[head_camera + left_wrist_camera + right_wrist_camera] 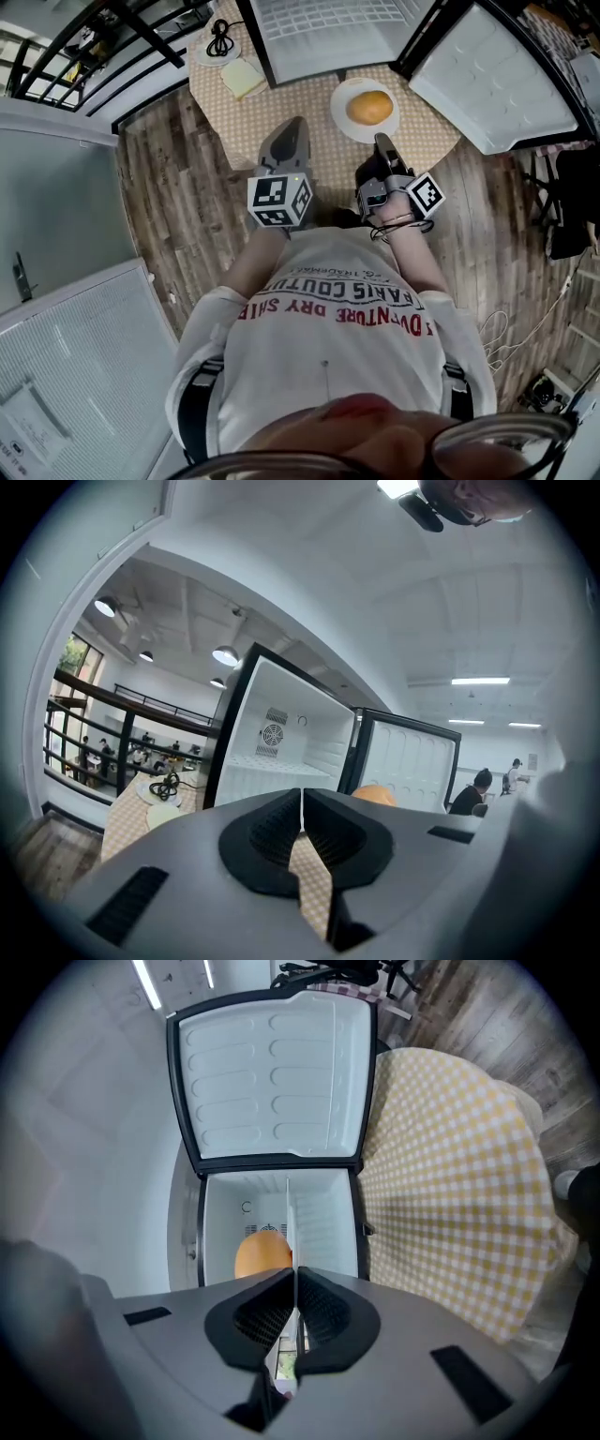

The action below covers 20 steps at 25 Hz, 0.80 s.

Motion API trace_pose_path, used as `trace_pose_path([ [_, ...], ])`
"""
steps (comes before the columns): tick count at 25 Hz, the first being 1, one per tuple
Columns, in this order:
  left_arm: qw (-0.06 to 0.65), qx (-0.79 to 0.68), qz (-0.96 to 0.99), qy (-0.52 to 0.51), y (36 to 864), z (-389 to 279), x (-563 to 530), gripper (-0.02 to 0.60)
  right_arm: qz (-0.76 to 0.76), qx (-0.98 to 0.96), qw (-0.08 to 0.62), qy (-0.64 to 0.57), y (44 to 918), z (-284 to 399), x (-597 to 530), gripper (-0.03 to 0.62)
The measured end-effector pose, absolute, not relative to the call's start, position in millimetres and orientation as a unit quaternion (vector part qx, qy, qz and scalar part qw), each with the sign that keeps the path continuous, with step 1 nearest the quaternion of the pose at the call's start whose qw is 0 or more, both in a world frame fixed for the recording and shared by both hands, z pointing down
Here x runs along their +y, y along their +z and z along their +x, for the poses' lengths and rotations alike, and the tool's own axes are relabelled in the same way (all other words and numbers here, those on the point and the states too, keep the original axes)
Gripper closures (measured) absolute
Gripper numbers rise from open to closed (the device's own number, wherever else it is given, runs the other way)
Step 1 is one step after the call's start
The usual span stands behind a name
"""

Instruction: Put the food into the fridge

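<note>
**Right gripper** [292, 1283]: the jaws are pinched almost together on the rim of the white plate [339, 105]. From this gripper's view I see the plate edge-on, as a thin pale line running out from between the pads.

**Load:** a round orange bun [369, 107] sits on the plate, just beyond the jaw tips. I cannot tell whether the plate rests on the table [309, 103] or hangs just above it.

**Left gripper** [302, 803]: the jaws are pressed together with nothing between them. Only the checked cloth shows through the slit below. It is level with the right gripper and carries nothing.

**Surroundings:** the fridge [328, 28] stands open at the far edge of the table, straight ahead of both grippers. Its white interior is bare and its door [492, 80] is swung wide to the right. A pale yellow slice [242, 78] and a small dish with a coiled cable [221, 42] lie on the cloth to the left, well apart from the plate.

**Step in hand, as I judge it:** I am taking the plated bun to the fridge, and the bun is not yet inside.

**Next move:** I should keep the plate flat so the bun does not roll. I then pass it through the doorway clear of the frame, set it on the fridge floor or shelf, and only then loosen the grip.
</note>
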State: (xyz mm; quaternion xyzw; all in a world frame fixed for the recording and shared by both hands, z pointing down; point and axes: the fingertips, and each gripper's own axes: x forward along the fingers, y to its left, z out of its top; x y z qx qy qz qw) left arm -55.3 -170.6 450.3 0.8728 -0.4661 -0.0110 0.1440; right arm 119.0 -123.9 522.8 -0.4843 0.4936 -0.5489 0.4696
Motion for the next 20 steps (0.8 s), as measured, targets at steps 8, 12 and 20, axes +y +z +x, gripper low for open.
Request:
trace_pose_path([
  [8,0.133,-0.522,0.843,-0.02,442,-2,-236,0.551,-0.443,0.532,0.434,-0.576,518,174,-215,0.562],
  [12,0.129,-0.545,0.828,-0.019,444,15,-257,0.551,-0.421,0.542,0.427,-0.589,515,186,-247,0.562],
  [20,0.128,-0.573,0.809,-0.008,449,23,-277,0.551,-0.399,0.545,0.41,-0.613,517,192,-279,0.562],
])
